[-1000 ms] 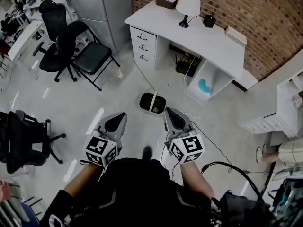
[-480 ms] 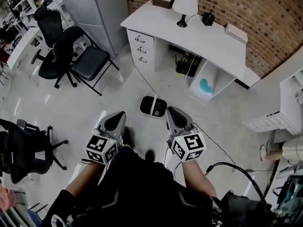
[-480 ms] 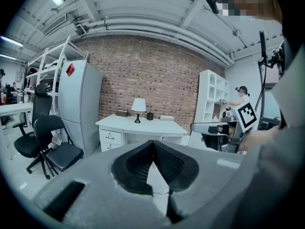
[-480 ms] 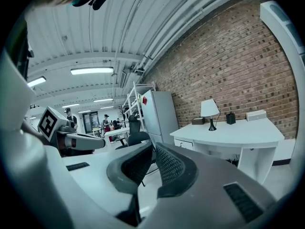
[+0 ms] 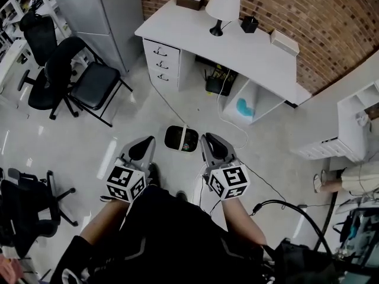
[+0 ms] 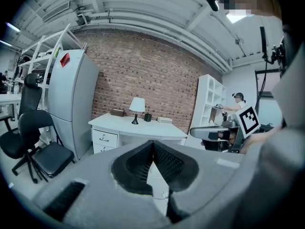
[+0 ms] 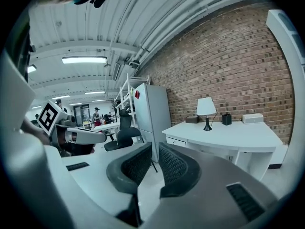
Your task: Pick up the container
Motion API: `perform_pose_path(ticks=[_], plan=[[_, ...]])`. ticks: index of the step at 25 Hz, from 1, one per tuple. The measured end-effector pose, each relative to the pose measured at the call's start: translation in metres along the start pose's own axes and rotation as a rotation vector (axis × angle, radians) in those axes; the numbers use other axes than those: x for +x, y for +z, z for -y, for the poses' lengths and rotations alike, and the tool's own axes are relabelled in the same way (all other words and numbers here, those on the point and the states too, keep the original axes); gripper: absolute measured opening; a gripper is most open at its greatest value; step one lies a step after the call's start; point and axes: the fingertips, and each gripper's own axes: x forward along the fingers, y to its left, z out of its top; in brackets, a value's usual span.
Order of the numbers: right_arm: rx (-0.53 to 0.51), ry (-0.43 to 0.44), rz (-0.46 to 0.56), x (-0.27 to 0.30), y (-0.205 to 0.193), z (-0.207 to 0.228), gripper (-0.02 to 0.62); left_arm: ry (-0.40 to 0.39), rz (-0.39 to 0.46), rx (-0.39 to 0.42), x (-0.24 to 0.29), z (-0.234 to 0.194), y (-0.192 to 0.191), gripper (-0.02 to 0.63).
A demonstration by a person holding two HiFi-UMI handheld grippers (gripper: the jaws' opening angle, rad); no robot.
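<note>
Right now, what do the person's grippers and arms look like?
The left gripper and right gripper are grey, wedge-shaped shells with black ribbed pads, each carrying a white cube with black square markers. The person wears a black top.

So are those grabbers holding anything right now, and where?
Nothing is held. The left gripper and the right gripper both have their jaws together with nothing between them.
</note>
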Motion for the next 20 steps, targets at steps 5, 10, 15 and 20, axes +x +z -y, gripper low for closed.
perform_pose_path(ticks=[5, 10, 15, 20], plan=[[0.001, -0.024, -0.048, 0.047, -0.016, -0.001, 0.009, -0.033, -0.017, -0.010, 0.023, -0.045, -0.003, 0.011], [0.008, -0.073, -0.102, 0.085, -0.028, 0.001, 0.011, -0.075, -0.040, -0.026, 0.045, -0.084, -0.006, 0.011], [-0.008, -0.118, -0.150, 0.120, -0.040, 0.010, 0.011, -0.120, -0.058, -0.029, 0.070, -0.117, -0.013, 0.011], [0.021, -0.176, -0.201, 0.136, -0.066, 0.029, 0.011, -0.161, -0.109, -0.026, 0.094, -0.134, -0.036, 0.011]])
